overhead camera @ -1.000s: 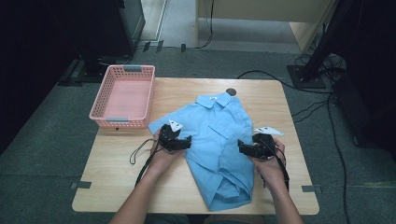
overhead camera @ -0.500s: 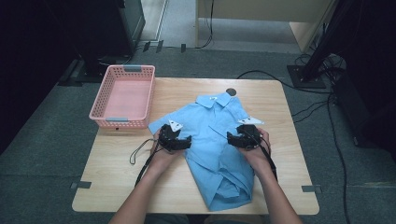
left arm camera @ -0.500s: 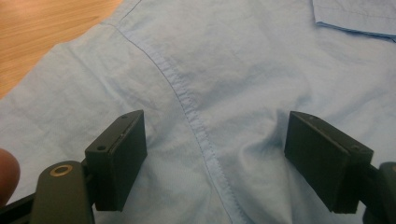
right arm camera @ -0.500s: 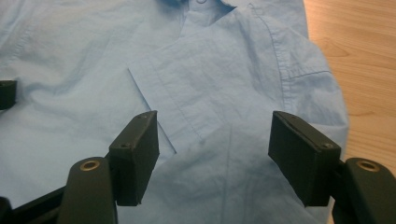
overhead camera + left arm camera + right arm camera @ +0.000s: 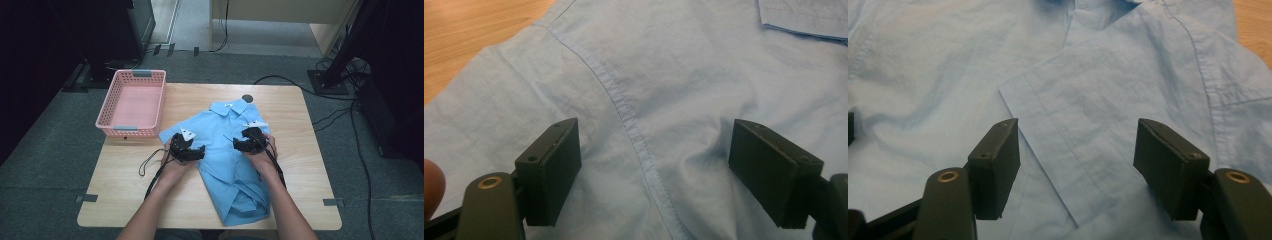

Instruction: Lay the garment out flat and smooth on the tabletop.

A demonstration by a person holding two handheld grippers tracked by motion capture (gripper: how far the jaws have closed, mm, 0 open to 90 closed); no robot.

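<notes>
Lab: floor cables (image 5: pixel 330 117), taped table (image 5: pixel 300 150), carpet (image 5: pixel 60 145).

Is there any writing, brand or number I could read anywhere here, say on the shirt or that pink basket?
None can be read.
Shirt: a small white tag inside the collar, too small to read.
Basket: no lettering to be seen.
Tools: no markings visible on the jaws.

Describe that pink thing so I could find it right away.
Start at the wooden table and go to its far left corner. There sits a pink plastic basket with latticed walls, beside the light blue shirt; it is the only rigid, pink object.
</notes>
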